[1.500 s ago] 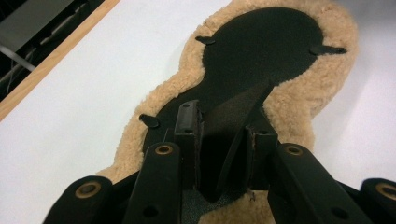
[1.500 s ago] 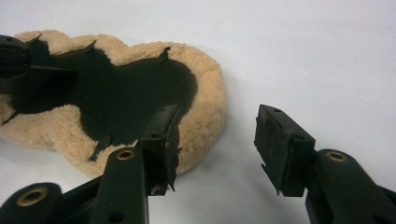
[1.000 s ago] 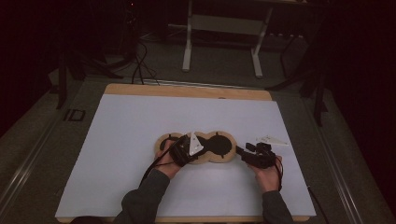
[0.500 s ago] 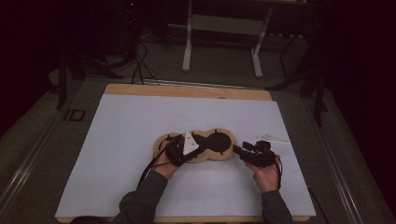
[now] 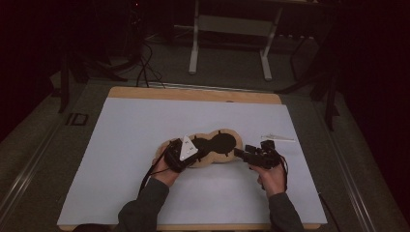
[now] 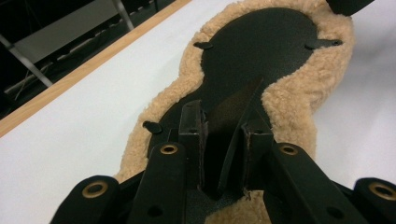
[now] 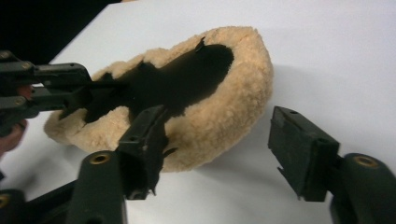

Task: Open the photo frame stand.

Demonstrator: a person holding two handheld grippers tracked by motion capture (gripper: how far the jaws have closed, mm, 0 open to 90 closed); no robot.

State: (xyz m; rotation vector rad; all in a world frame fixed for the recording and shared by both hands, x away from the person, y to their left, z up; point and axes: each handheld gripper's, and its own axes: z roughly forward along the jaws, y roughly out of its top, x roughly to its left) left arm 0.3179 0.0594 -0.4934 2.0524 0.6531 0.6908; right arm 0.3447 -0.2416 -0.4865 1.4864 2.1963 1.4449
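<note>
The fleece pad (image 5: 205,147) lies flat near the middle of the white sheet (image 5: 121,159), its tan pile (image 6: 289,98) forming a border round a black, figure-eight panel (image 6: 261,51). Small black tabs (image 6: 203,45) poke out along that panel's edge.

At the pad's near-left end, the left gripper (image 6: 223,135) has its jaws drawn close on a thin black flap (image 6: 233,112) that stands up from the panel. The flap sits between the pads, and they appear to pinch it.

At the pad's right end, the right gripper (image 7: 224,149) stands spread. Its jaws have just been opening, and nothing is pressed between them. One jaw rests at the fleece rim (image 7: 243,93) and the other sits off the pad over the bare sheet.

Judging by this, the work is at an early stage. One flap is lifted on the left, while the right end is not yet gripped. The pad remains flat, neither folded nor turned. What is left seems to be closing the right gripper on the rim, then handling the pad with both.

Beyond the pad's right end, a pale thin object (image 5: 278,138) lies on the sheet, too small to identify.
</note>
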